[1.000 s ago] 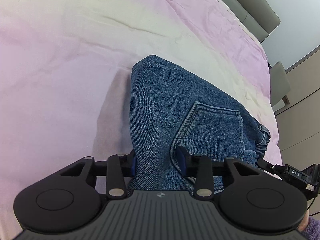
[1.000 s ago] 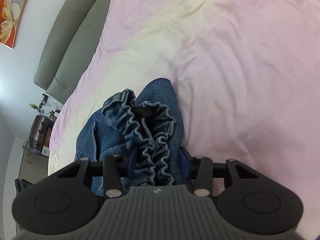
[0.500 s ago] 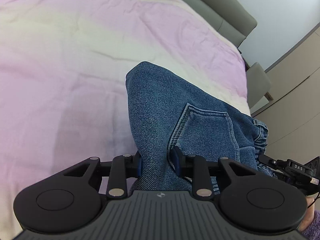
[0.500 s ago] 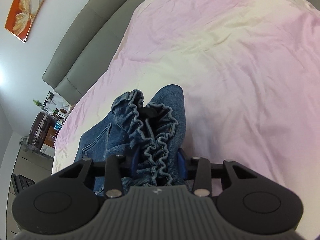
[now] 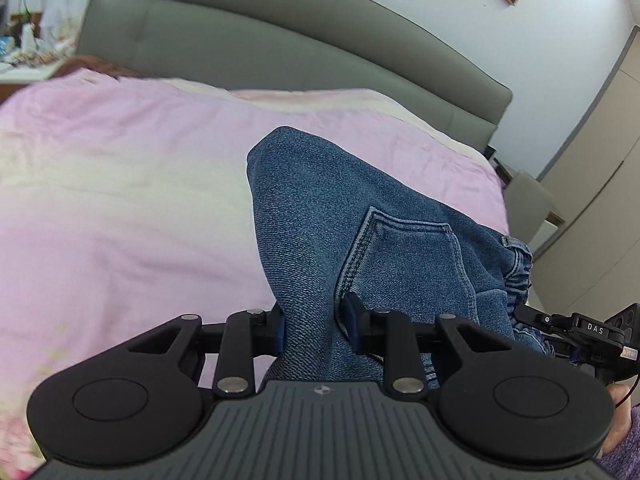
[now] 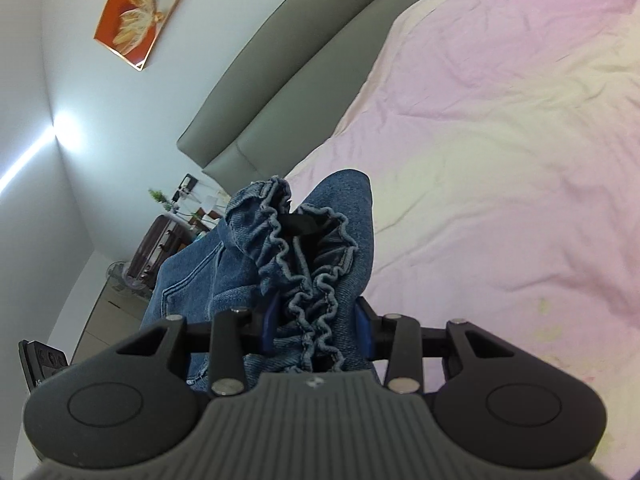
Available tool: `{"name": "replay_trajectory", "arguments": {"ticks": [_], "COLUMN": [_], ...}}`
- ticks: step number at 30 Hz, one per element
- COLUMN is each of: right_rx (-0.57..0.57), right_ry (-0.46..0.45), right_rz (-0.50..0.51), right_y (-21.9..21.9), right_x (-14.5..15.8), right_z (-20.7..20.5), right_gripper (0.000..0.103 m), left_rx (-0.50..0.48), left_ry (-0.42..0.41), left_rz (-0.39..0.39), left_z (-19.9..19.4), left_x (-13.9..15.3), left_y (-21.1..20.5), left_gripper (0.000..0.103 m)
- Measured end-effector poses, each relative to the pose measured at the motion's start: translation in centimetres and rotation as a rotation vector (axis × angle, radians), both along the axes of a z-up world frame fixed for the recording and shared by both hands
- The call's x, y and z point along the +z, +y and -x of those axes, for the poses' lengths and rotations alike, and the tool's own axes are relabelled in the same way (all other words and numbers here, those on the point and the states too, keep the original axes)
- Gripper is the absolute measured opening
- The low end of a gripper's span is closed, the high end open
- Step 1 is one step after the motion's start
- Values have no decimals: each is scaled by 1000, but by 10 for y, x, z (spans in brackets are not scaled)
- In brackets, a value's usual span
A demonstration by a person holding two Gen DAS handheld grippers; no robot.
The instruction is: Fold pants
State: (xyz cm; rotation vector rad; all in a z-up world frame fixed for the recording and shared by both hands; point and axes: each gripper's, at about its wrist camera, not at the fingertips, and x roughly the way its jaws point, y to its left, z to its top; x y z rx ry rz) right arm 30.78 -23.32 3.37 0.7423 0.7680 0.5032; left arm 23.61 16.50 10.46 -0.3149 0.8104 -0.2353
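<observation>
- Left gripper (image 5: 315, 330) has its jaws pinching a fold of the jeans (image 5: 360, 216). They've just been closing in a bit with the denim between them, and the blue pads (image 5: 353, 322) press right into the cloth.
- From the left wrist view the jeans rise up from the jaws as a hump, with a stitched back pocket (image 5: 404, 256) just to the right of the pinch.
- Right gripper (image 6: 318, 326) is clamped on the ruffled elastic waistband (image 6: 308, 280), with the bunched frills squeezed between its blue pads (image 6: 365, 332).
- In the right wrist view a dark opening at the waist sits at the top of the bundle, and more denim with a pocket seam hangs off to the left.
- The pants look lifted in front of both grippers over the near part of the bed, not lying flat. How much cloth touches the bedding, I can't tell.
- The bed (image 5: 132, 200) has a wrinkled pink-and-cream cover, and a grey padded headboard (image 5: 280, 52) runs along its far edge.
- The other gripper's black body (image 5: 580, 332) pokes in at the right edge of the left wrist view, just beside the waistband end.
- A framed orange picture (image 6: 136, 12) hangs on the wall above the headboard.
- A cluttered nightstand (image 6: 168, 236) sits past the bed's far corner, too small to make out details.
</observation>
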Motion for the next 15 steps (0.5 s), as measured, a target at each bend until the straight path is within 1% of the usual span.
{"name": "replay_trajectory", "arguments": {"ticks": [3,6,8,11,15], "right_rx": [55,103,126,153,179], "right_ry": [4,18,25,43,91], "right_rz": [-24,-36,-36,-35,-11], "right_y": [52,101,129,166,202], "right_x": [2,-5,-12,-30,-68], "right_z": [-11,-26,-34,-50,-70], "right_gripper": [36,35,35,35,35], "left_rx": [43,84,97,112,127], "left_ry": [-3,8,22,37,68], "left_rz": [-44,-67,-81,-99,-81], "left_z": [8,8,3,-7,-23], "left_x": [12,10,2,-19,-54], "left_y": [37,74,95,121,161], "left_gripper": [30,30,30,30,30]}}
